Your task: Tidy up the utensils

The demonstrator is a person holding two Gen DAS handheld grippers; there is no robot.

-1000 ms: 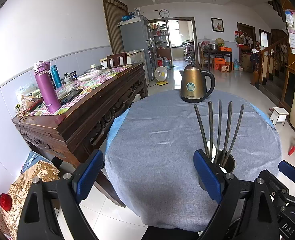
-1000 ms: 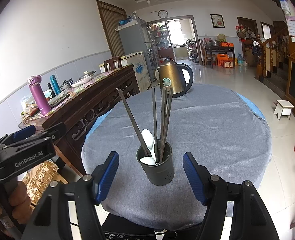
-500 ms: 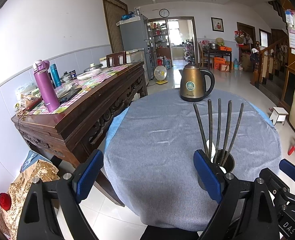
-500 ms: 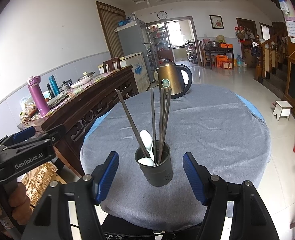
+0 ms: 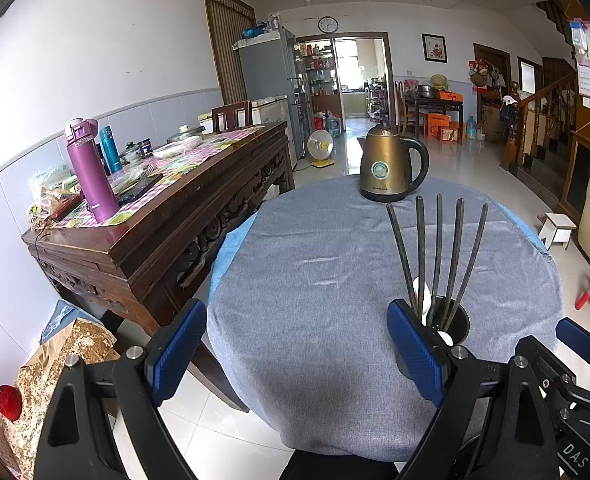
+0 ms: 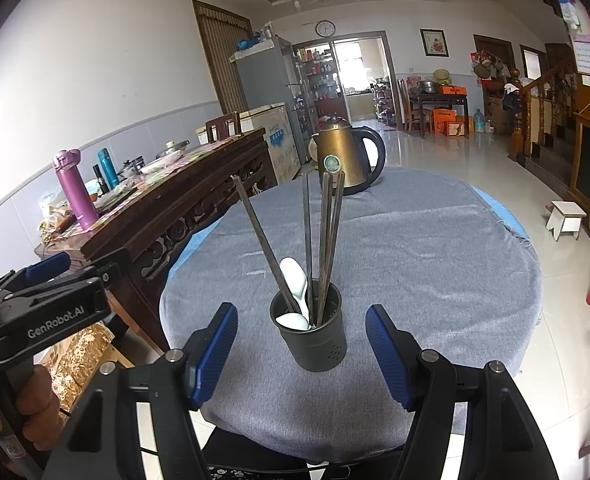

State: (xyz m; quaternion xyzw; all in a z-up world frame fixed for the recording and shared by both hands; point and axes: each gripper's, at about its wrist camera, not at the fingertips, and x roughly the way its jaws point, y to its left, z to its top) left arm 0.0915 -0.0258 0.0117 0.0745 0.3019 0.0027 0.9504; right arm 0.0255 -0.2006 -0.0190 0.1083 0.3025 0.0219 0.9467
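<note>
1. Nearest the right wrist camera, the right gripper point(image 6: 301, 344) stands wide apart and holds nothing; its blue pads point(image 6: 215, 350) flank the dark utensil holder point(image 6: 313, 334) without touching it.
2. The left gripper point(image 5: 297, 354) is likewise spread wide and empty, hanging over the near edge of the round table point(image 5: 315, 264), with the holder just beside its right pad.
3. The utensil holder stands upright on the grey cloth near the table's front edge. In it are several dark chopsticks point(image 6: 327, 236), fanned out and leaning on the rim, and white spoons point(image 6: 295, 280) with their bowls showing above or at the rim.
4. No loose utensil shows on the cloth in either view, so the task looks at or close to its end: everything visible is already gathered in the holder. Whether anything lies out of sight below the cameras cannot be told.
5. If a move remains, it would probably be to draw both grippers back clear of the chopstick tips, since a sideways knock could tip the light holder.
6. Farther back, a bronze kettle point(image 5: 389, 168) stands on the table's far side, well apart from the holder.
7. To the left, a wooden sideboard point(image 5: 163, 216) carries a purple flask point(image 5: 91, 172) and assorted clutter.
</note>
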